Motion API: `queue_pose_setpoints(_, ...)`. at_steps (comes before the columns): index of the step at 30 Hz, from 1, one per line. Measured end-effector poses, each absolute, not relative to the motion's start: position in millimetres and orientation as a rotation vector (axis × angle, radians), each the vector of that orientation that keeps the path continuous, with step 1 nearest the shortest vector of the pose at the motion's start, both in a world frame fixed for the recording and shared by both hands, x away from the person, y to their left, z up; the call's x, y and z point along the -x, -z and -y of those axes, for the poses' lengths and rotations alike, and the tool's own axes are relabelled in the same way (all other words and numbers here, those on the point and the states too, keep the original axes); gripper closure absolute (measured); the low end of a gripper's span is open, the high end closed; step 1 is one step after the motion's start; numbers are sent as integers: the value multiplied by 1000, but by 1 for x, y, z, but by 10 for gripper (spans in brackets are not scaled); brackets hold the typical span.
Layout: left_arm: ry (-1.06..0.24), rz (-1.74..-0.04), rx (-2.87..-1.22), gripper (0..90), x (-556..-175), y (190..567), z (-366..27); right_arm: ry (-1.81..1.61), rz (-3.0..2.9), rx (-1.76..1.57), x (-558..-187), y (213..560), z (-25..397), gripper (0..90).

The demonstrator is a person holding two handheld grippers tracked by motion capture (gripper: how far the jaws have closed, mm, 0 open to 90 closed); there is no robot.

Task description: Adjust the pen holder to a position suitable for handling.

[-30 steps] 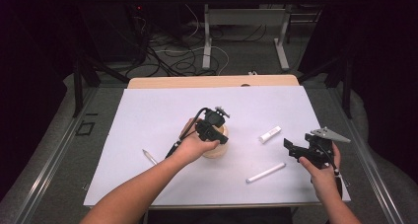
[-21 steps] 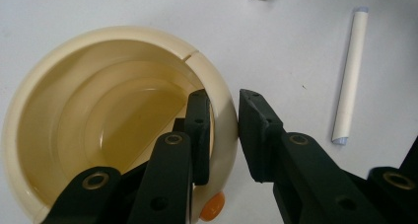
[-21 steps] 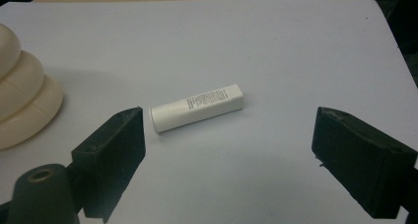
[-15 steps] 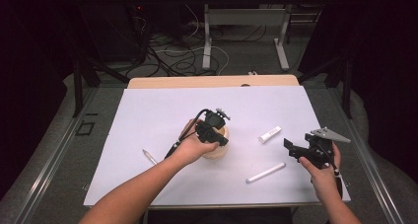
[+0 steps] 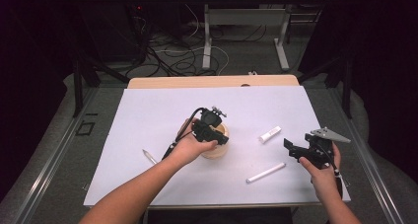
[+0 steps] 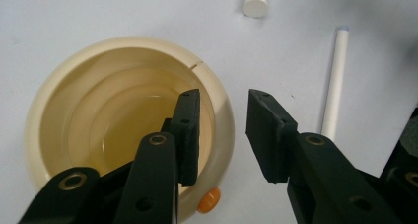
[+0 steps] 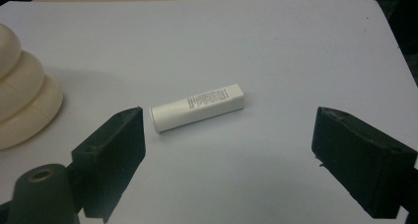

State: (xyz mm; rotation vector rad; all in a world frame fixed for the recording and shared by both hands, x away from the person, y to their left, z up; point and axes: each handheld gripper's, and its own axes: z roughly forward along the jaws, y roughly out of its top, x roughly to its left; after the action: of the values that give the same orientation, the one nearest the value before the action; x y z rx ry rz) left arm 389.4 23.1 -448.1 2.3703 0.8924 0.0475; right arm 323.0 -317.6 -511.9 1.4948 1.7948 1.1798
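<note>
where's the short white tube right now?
In the high view the short white tube lies on the white sheet, right of the cream cup, just beyond the long white stick, ahead of the open right tongs.

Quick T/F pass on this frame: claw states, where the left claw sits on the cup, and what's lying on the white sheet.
1. The left claw has one jaw inside the cream cup and one outside its wall. True.
2. The left claw is clamped shut on the cup's rim. False: a gap shows between the jaws, so it is open.
3. The right claw is wide open, with the short white tube lying on the sheet ahead of it. True.
4. The right claw holds the long white stick. False: the stick lies loose on the white sheet, between the cup and the right claw.
5. The cup lies tipped on its side. False: it stands upright, mouth up.
</note>
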Motion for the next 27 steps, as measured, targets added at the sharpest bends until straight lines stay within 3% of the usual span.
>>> queue_pose_setpoints(10, -105, -905, -2248, 551, -380, 437, -46, -1180, -1806, -1480, -323, 512, 316, 130)
queue_pose_setpoints(27, -152, -913, -2023, 491, -365, 436, -87, -1181, -1820, -1477, -323, 513, 314, 135)
